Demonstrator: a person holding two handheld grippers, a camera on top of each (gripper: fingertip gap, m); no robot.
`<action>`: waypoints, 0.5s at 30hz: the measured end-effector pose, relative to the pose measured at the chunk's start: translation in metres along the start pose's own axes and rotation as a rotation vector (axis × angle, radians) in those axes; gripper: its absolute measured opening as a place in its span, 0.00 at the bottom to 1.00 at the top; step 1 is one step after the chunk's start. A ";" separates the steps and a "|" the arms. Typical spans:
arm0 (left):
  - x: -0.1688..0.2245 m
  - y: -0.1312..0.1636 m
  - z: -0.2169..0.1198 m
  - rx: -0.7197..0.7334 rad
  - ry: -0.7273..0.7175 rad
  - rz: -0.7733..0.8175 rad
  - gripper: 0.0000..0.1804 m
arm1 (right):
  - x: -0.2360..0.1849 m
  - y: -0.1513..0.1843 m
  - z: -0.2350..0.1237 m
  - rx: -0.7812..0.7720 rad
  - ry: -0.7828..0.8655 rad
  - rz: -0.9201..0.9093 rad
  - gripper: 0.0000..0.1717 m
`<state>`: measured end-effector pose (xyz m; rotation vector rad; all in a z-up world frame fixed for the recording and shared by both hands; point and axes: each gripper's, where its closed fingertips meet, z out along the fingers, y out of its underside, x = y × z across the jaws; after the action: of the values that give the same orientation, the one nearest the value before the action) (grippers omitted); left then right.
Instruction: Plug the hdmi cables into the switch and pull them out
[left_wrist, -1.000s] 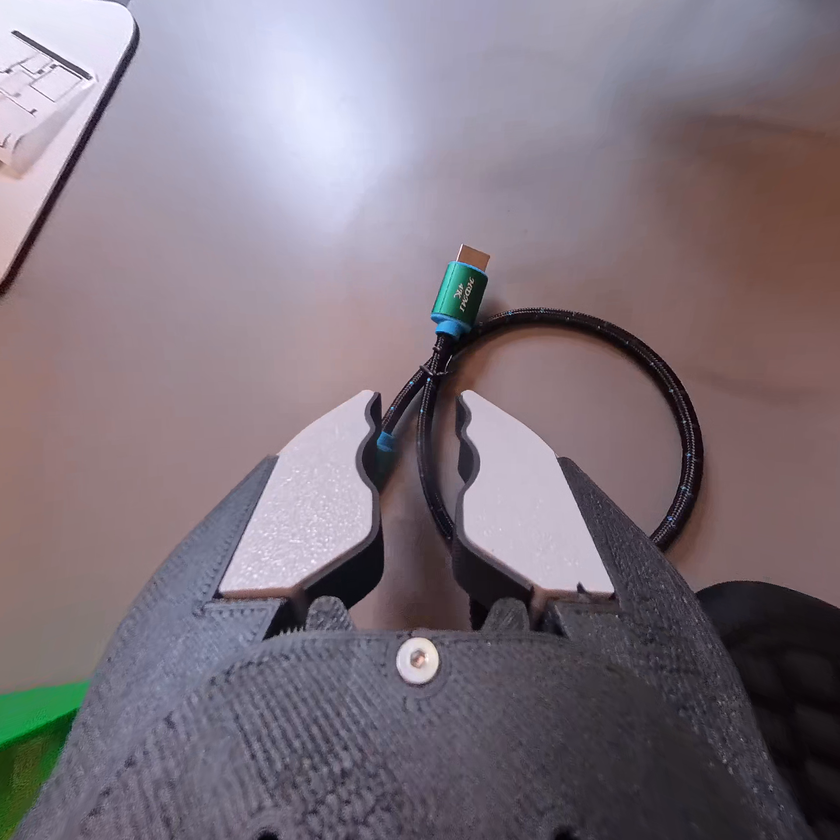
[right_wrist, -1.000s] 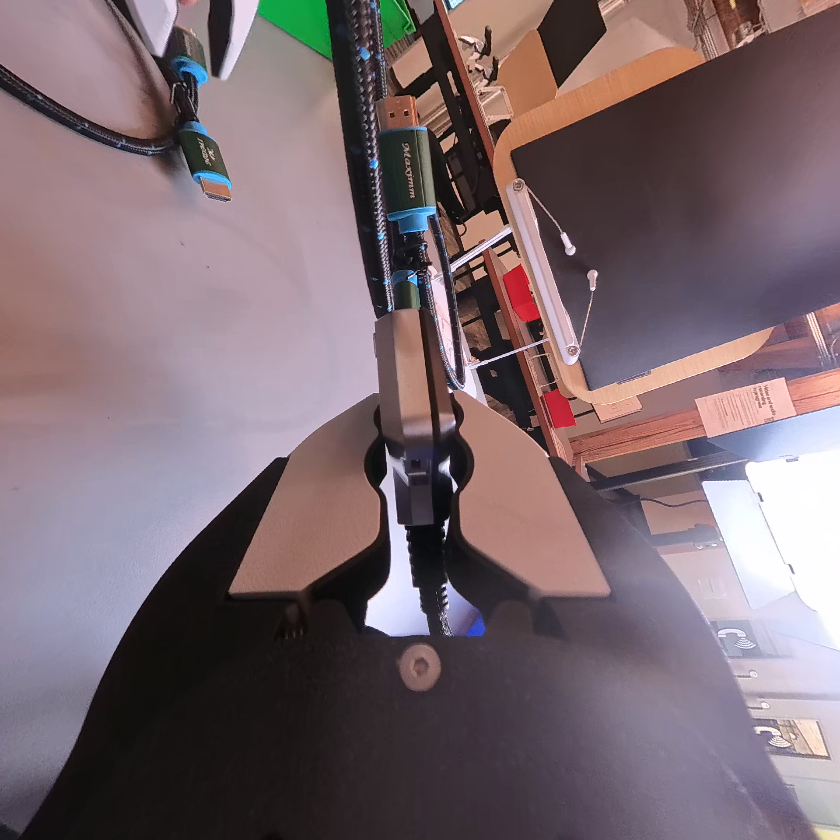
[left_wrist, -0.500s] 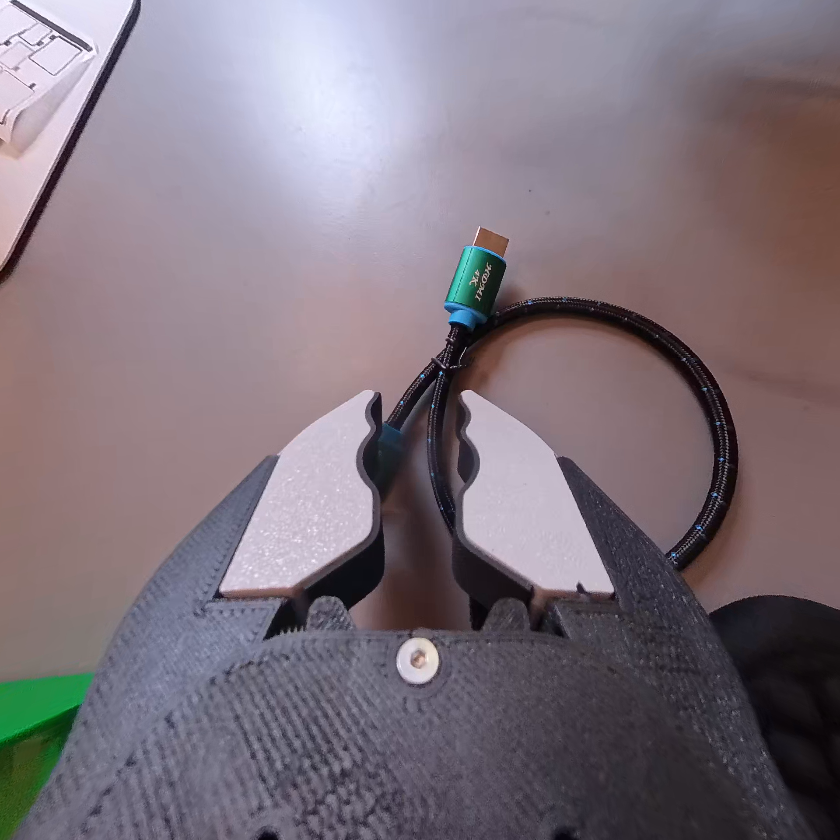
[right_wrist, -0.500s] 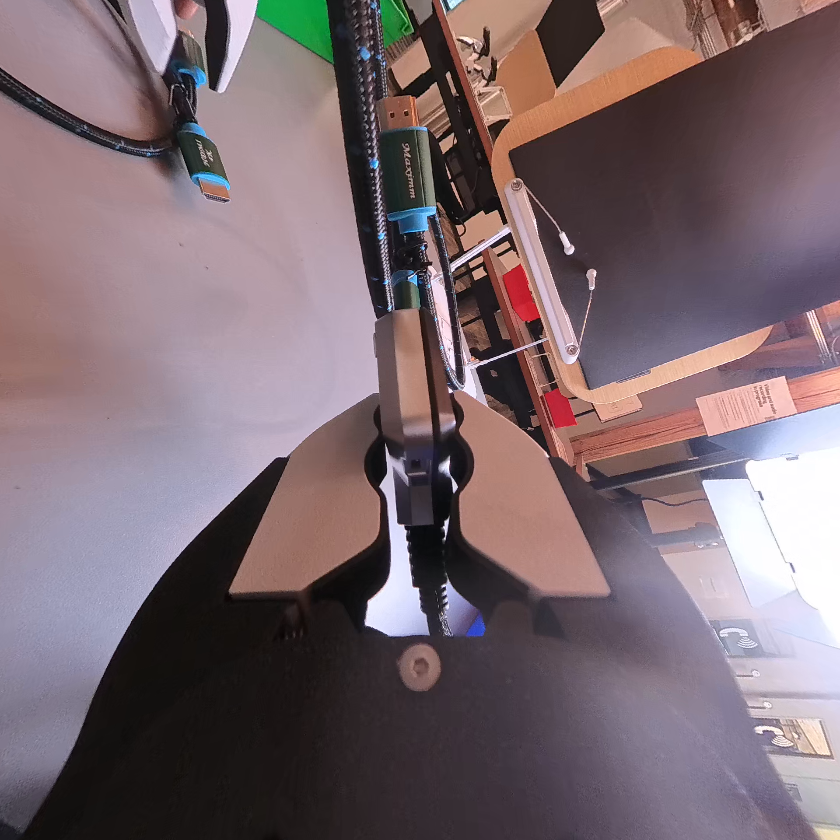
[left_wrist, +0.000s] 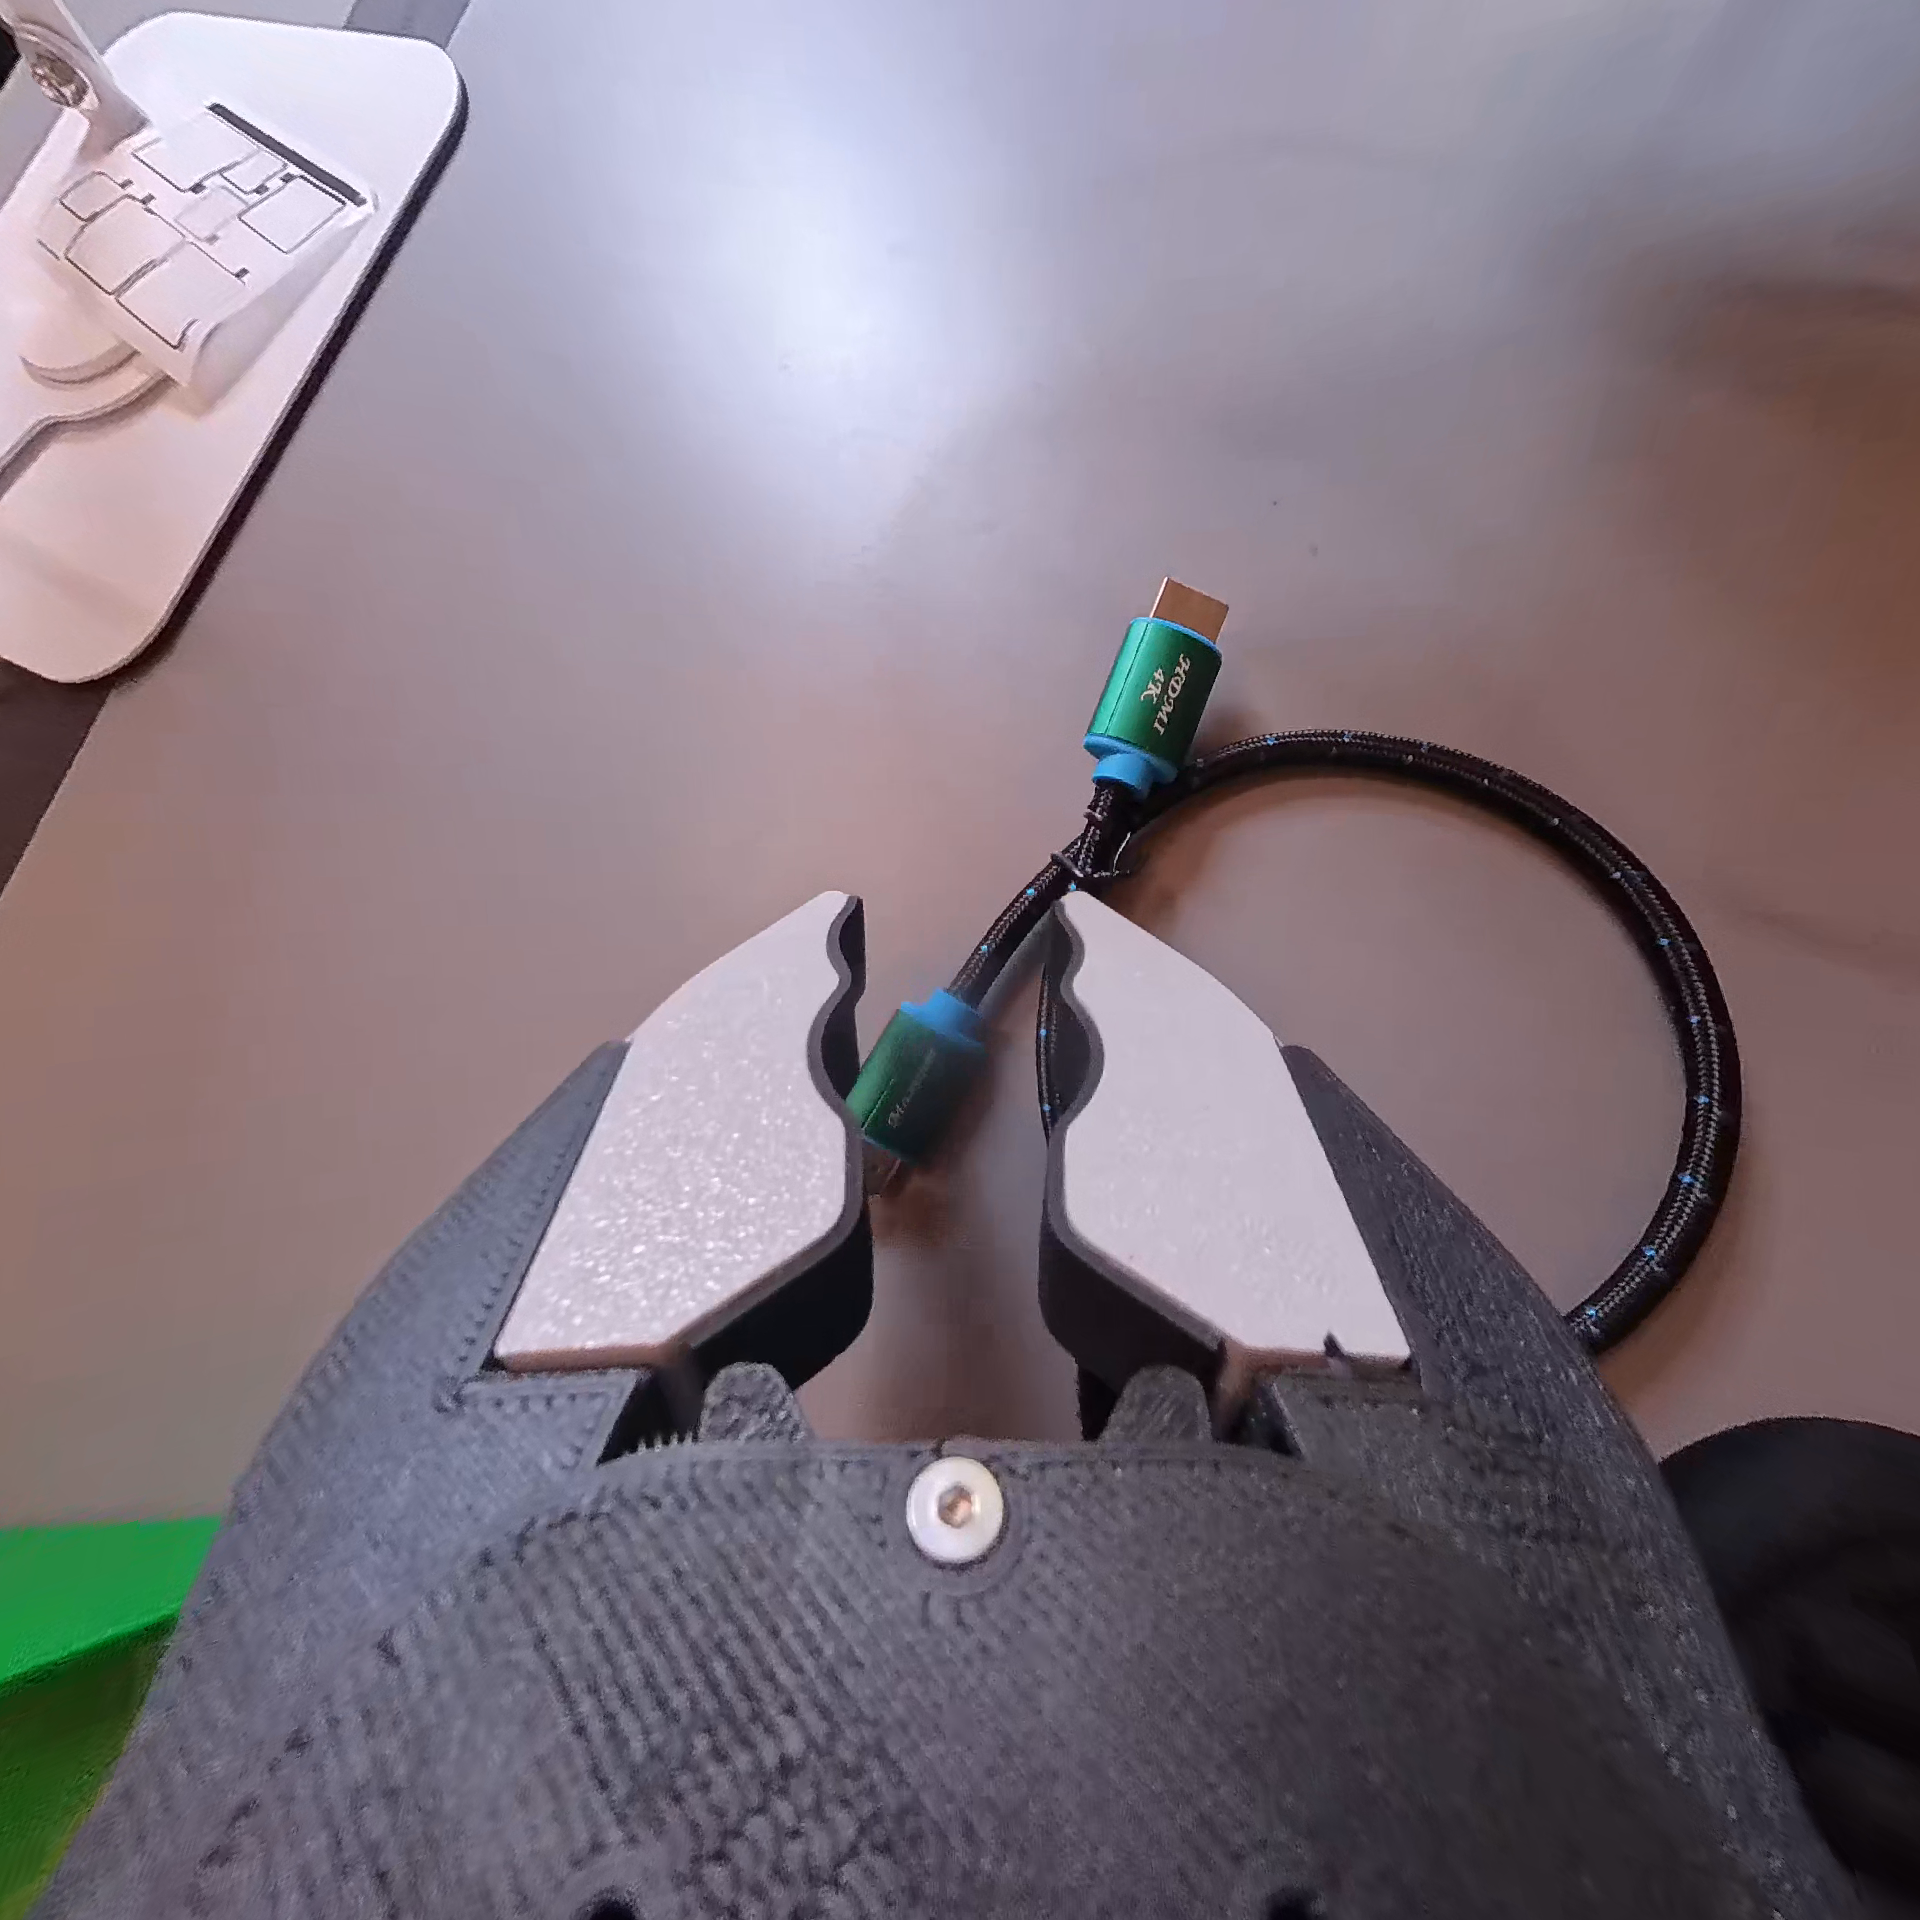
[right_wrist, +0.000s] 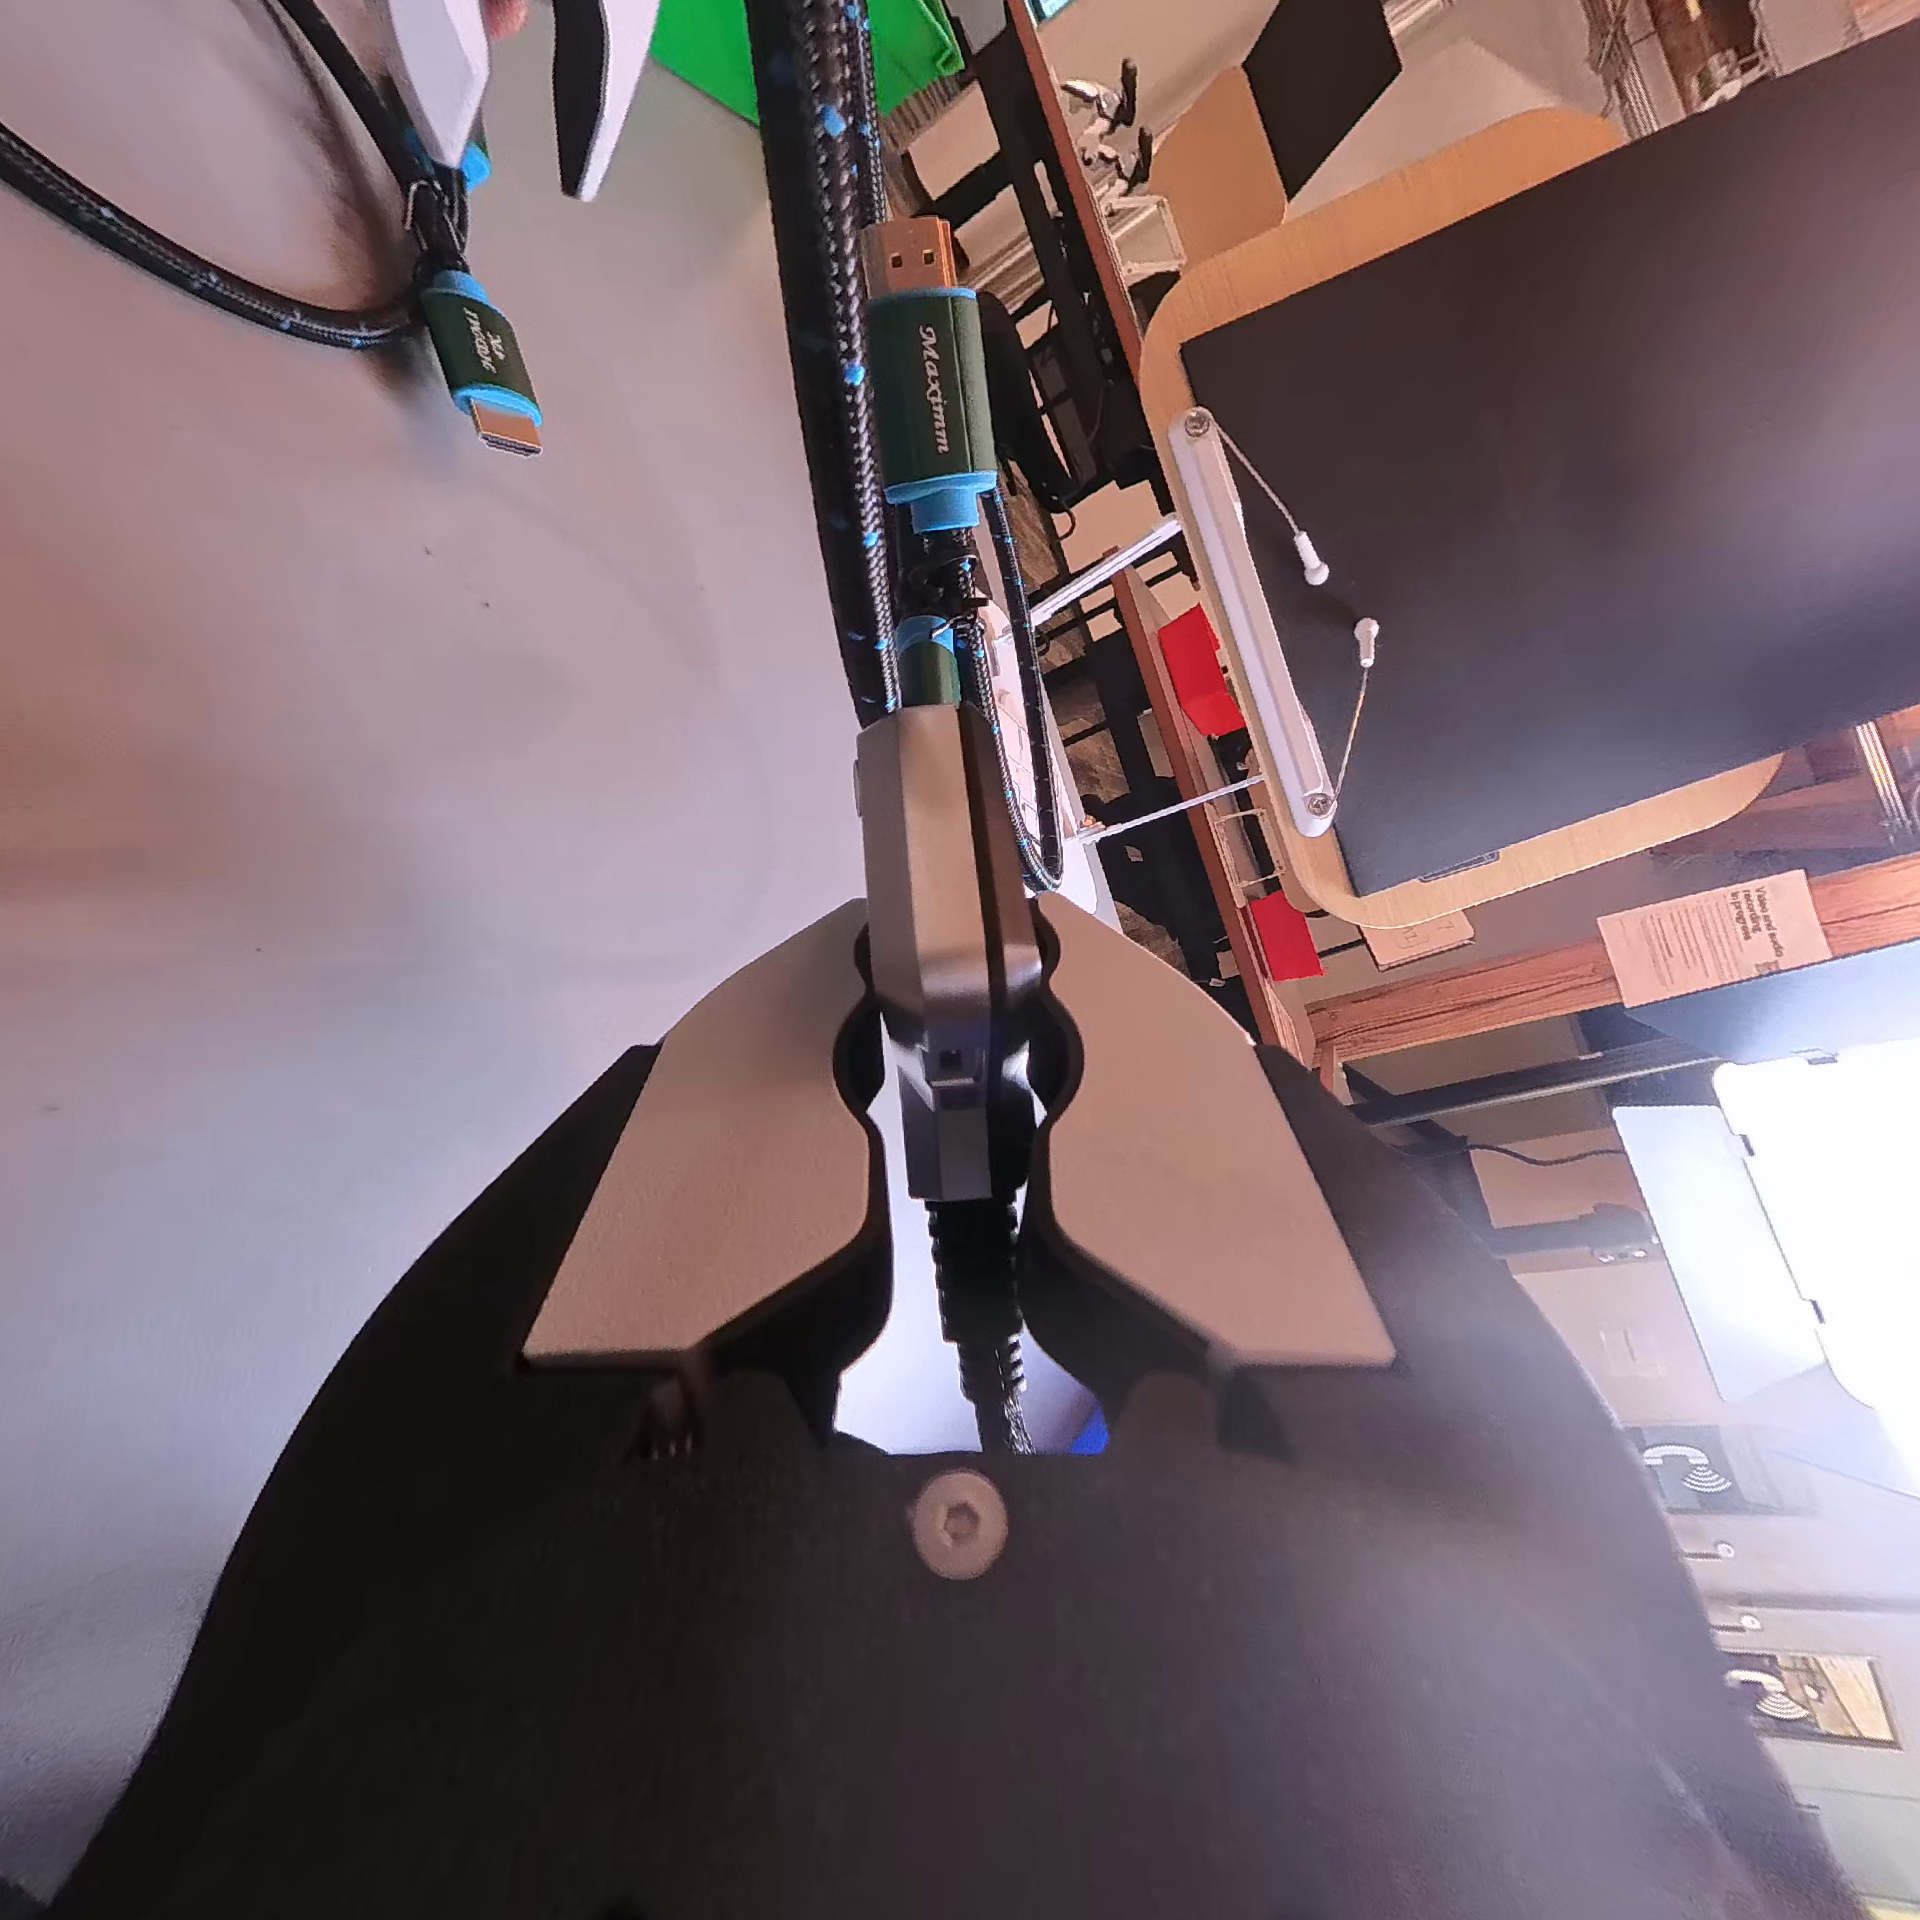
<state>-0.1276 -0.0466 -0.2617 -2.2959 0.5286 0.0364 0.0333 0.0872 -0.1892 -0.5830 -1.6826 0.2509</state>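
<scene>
My left hand-held gripper stands apart, a green plug loose between its pads on the table. I judge it could slip toward 6 o'clock. My right hand-held gripper is clamped on a grey adapter; its dangling cable at 12 o'clock could snag.

Right wrist view. The right claw is clamped on a grey metal adapter block, both pads pressing its sides; a braided black cable leaves the block's near end between the fingers. Beyond the block's far end, a green connector with a blue collar points away from the camera, its gold plug tip exposed, beside a thick black braided cable with blue flecks. On the pale counter at upper left lies a second green connector on a looped braided cable. Above it are the white fingers of the left claw. A dark board with a light wooden edge fills the upper right.
</scene>
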 end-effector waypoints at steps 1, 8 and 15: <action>0.000 0.001 0.001 -0.014 0.012 0.002 0.19 | 0.000 0.000 0.000 0.000 0.000 -0.002 0.14; -0.005 0.001 0.008 -0.109 0.084 0.042 0.20 | 0.002 0.000 0.000 0.000 0.004 0.003 0.14; -0.008 -0.004 0.014 -0.211 0.154 0.114 0.20 | 0.001 0.001 0.000 -0.006 0.006 -0.002 0.14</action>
<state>-0.1313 -0.0318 -0.2678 -2.4843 0.7667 -0.0310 0.0331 0.0887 -0.1887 -0.5856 -1.6782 0.2421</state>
